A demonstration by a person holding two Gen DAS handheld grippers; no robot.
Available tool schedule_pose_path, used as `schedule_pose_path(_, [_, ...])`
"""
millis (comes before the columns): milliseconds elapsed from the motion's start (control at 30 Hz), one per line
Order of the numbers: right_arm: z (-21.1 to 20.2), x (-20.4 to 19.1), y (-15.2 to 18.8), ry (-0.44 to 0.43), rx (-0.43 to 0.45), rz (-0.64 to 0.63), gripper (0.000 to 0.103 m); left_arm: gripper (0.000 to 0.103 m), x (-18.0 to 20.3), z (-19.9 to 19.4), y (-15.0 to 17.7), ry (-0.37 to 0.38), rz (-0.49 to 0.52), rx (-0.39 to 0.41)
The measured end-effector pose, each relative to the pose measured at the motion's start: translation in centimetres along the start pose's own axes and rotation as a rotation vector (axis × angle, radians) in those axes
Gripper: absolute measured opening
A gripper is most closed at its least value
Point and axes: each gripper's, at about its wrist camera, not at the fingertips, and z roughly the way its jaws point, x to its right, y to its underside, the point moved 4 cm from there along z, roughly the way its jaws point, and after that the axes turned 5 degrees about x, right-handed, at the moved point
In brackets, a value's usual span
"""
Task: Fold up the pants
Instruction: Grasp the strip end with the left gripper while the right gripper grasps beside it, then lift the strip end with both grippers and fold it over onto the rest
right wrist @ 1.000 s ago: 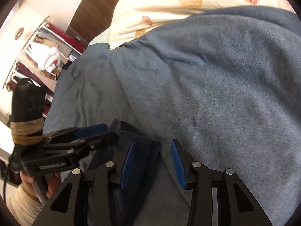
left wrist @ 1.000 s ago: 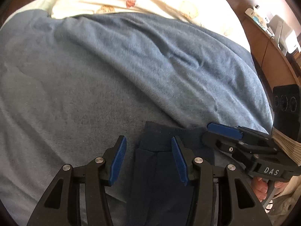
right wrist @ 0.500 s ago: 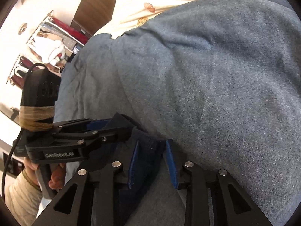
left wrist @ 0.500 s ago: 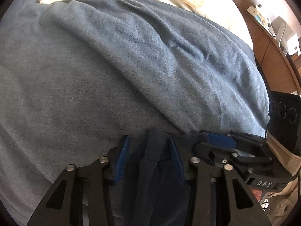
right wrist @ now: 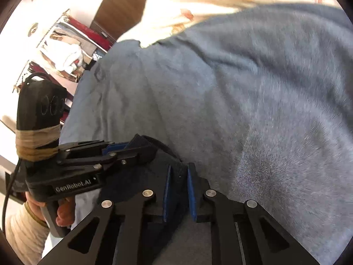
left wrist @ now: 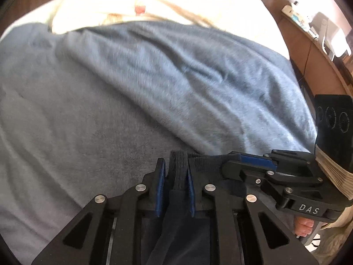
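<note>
Tongs, left point(left wrist: 175, 180) and right point(right wrist: 178, 182), apparently pinching pants point(left wrist: 179, 220) edge

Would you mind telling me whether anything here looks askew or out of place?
Nothing is damaged or spilled. The blue blanket lies rumpled in diagonal ridges rather than flat. The dark pants are bunched at the edge where the left gripper and right gripper pinch them.

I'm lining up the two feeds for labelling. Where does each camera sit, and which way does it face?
Left wrist: on the left tool, looking down along its fingers at dark pants on a blue blanket; the right tool and fingers of a hand show.
Right wrist: on the right tool, facing the same pants; the left tool, hand and sleeve show.
Shared: pants, blanket, both tools.
</note>
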Motion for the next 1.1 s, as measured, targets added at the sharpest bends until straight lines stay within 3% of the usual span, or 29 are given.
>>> schedule_pose_path(200, [-3.9,-3.9,-0.7,0.000,0.072,-0.109,0.015,0.019,1.4,-5.3,-0.2,-0.024,-0.005,0.075])
schedule_pose_path(400, [-7.5,-8.3,-0.3,-0.044,0.106,-0.222,0.014,0.014,1.9,-10.9,1.7,-0.094,-0.016,0.124])
schedule_pose_path(767, [-12.1,-17.0,4.8,-0.101,0.101,-0.448,0.014,0.013,2.5,-19.3,9.7,-0.171,-0.112,0.221])
schedule_pose_path(1100, [-15.1,-23.5,12.6,-0.148,0.119,-0.622,0.014,0.012,2.3,-25.2,18.2,-0.239,-0.176,0.245])
